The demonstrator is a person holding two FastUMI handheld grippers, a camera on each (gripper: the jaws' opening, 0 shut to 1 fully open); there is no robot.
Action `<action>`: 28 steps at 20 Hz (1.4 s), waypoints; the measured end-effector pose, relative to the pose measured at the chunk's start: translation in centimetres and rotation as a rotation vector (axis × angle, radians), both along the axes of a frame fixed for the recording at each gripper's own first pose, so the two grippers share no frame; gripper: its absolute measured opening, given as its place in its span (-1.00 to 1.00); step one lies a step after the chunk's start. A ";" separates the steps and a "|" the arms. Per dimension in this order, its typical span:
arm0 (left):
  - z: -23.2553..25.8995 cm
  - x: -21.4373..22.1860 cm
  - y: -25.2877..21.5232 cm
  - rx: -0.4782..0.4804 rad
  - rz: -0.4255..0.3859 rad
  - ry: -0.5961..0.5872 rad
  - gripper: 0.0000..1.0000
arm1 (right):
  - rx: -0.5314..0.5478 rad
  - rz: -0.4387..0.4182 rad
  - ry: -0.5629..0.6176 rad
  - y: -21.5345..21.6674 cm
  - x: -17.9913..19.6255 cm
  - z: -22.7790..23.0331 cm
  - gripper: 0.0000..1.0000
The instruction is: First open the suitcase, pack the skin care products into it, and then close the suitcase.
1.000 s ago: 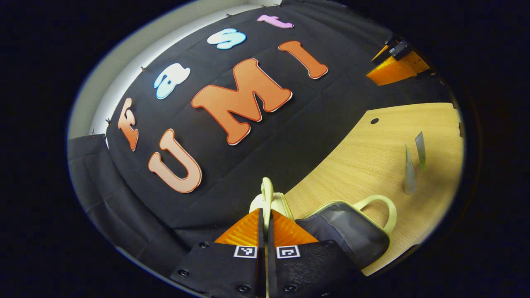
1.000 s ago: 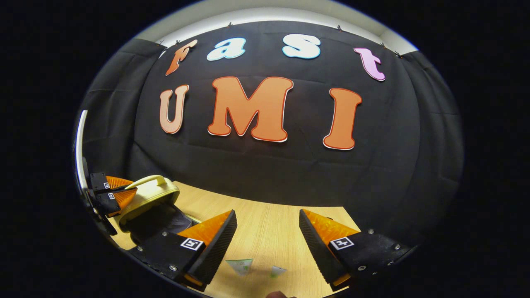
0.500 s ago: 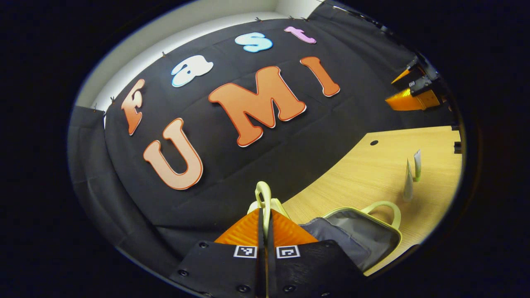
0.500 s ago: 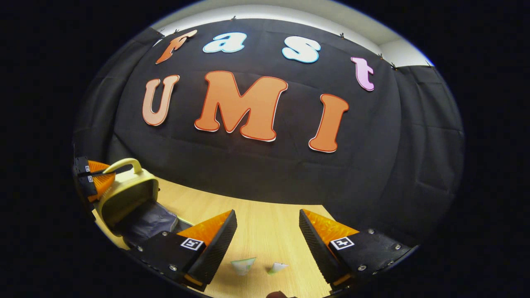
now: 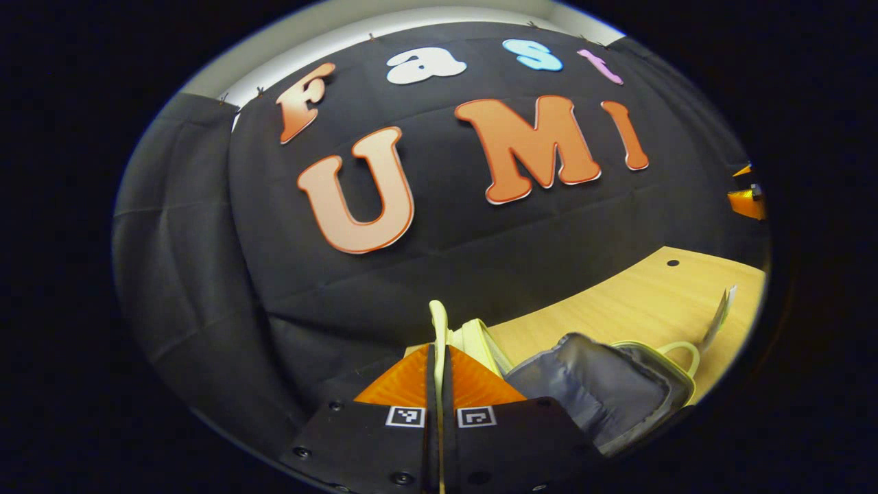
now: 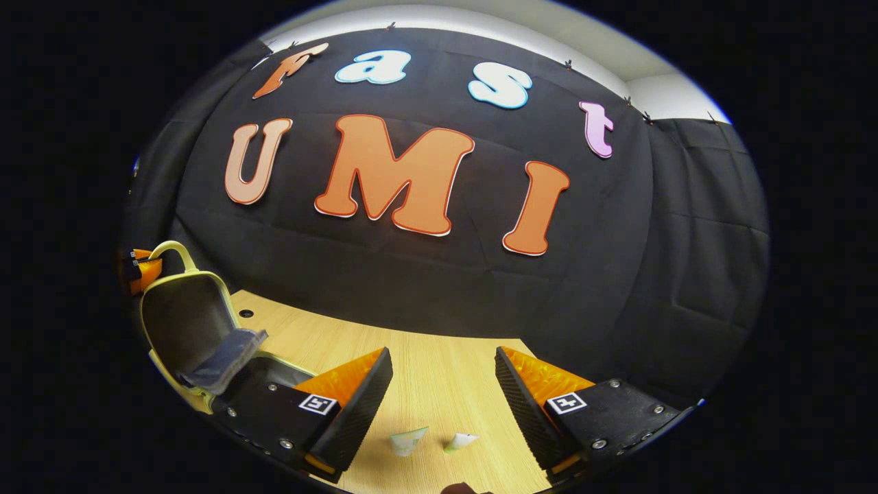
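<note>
The left tongs (image 5: 439, 374) are squeezed tight on the pale handle (image 5: 439, 322) of the suitcase lid (image 6: 182, 319), which stands up, so the suitcase (image 5: 603, 391) lies open on the desk (image 6: 439, 384). The right tongs (image 6: 442, 391) are wide open and hold nothing, above 2 small tubes (image 6: 432, 440) on the desk.

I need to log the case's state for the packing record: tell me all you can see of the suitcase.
The suitcase is small, pale yellow-green and hard-looking, with grey fabric lining. It lies open on the wooden table, lid raised nearly upright. The left gripper is clamped on the lid's handle; a second handle arches from the lower half.
</note>
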State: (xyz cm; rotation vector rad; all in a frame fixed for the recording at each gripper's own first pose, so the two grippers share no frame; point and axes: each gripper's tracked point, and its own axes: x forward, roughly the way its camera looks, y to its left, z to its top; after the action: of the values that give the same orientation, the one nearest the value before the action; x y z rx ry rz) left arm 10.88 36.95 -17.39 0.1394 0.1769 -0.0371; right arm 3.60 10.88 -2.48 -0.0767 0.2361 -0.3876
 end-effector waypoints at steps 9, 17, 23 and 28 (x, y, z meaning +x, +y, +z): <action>-10.8 2.3 10.0 -0.115 0.165 0.218 -0.94 | 0.012 0.039 -0.004 1.6 1.7 -0.1 0.91; -20.6 1.5 15.0 -0.095 0.327 0.430 -0.70 | 0.023 0.053 0.014 -0.1 1.2 -0.8 0.92; -14.1 1.0 10.2 -0.092 0.270 0.311 -0.12 | 0.013 0.052 0.023 -2.1 0.3 -1.2 0.91; -6.4 0.6 2.0 -0.089 0.174 0.167 0.52 | 0.024 0.063 0.013 -3.9 -0.7 -1.7 0.92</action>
State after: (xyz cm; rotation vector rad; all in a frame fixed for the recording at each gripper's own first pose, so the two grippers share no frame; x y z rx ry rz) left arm 11.53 38.91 -23.82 0.0317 0.3529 0.1164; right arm 2.91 6.93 -4.14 -0.0625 0.2506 -0.3215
